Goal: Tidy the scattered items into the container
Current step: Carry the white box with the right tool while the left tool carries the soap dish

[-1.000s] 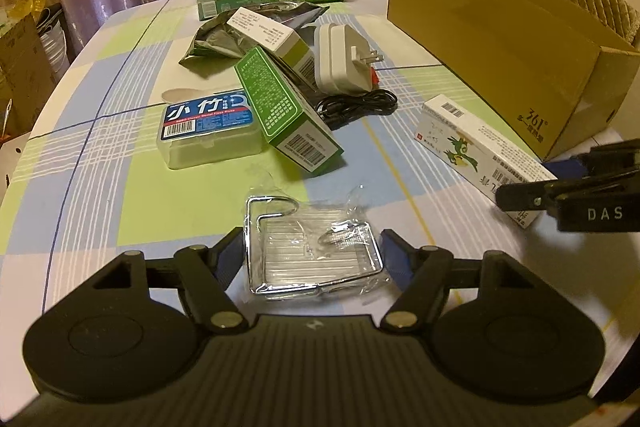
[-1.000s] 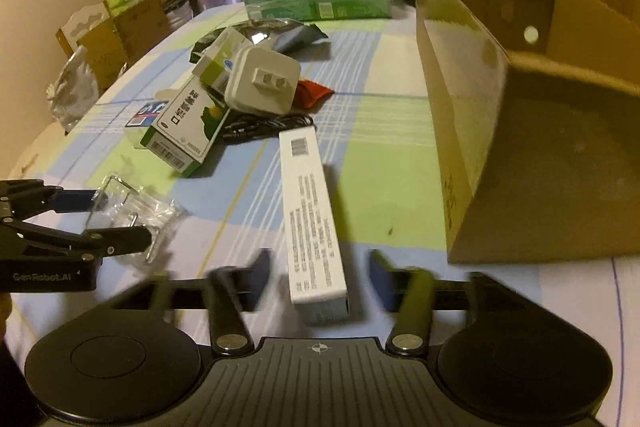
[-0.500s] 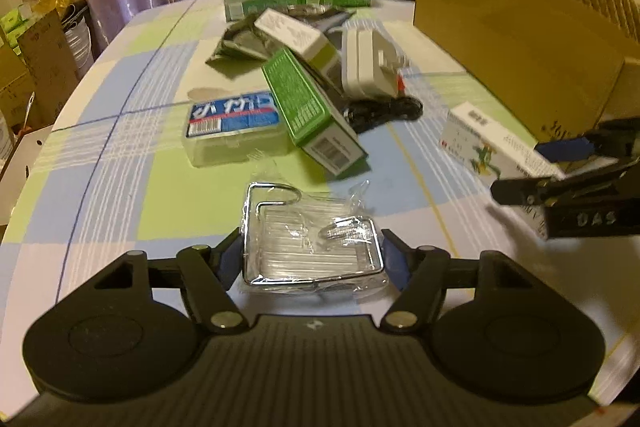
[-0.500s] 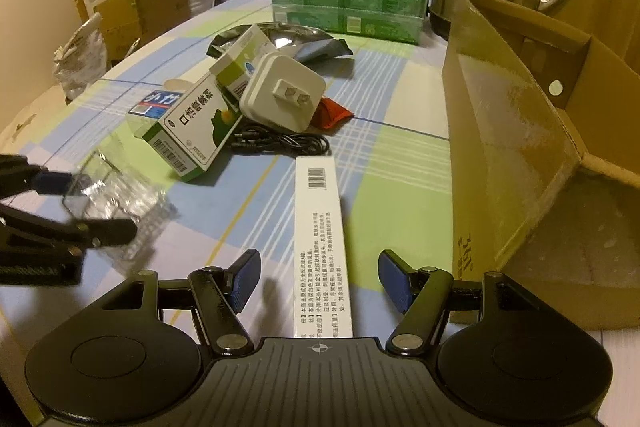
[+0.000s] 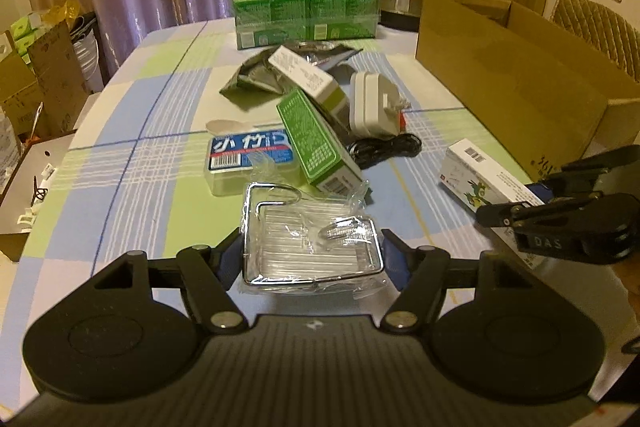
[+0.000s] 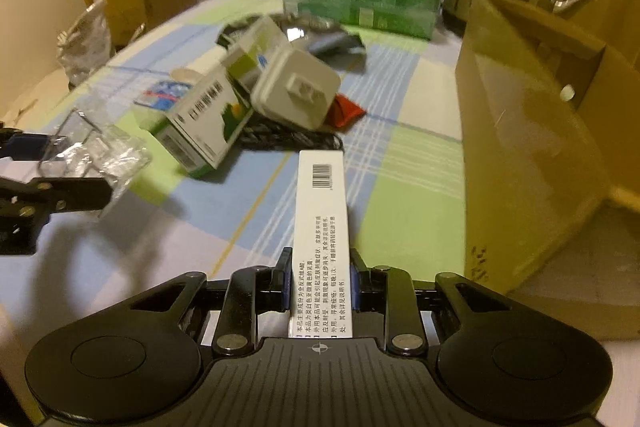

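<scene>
Left wrist view: the right gripper (image 5: 516, 203) reads "DAS" on its side. The clear plastic box (image 5: 252, 161) on the checked counter (image 5: 132, 155) has a blue label with two large white Chinese characters. The cardboard box (image 5: 516, 83), open at the top on the right, shows part of "361" at its lower corner. The left gripper (image 5: 312, 253) has its jaws set wide, a blue pad against each side of the plastic-wrapped wire rack (image 5: 310, 243), which sits between them; I cannot tell whether it rests on the counter or is lifted. Beyond lie a green carton (image 5: 320, 145) with a barcode, a white charger (image 5: 374, 107) and its black cable (image 5: 384, 149).

Right wrist view: the long white carton (image 6: 322, 227) carries a barcode and columns of small Chinese print. The right gripper's (image 6: 320, 281) jaws are drawn in narrow and clamp the near end of this carton; its far end points toward the charger. The cardboard box stands just to the right.
</scene>
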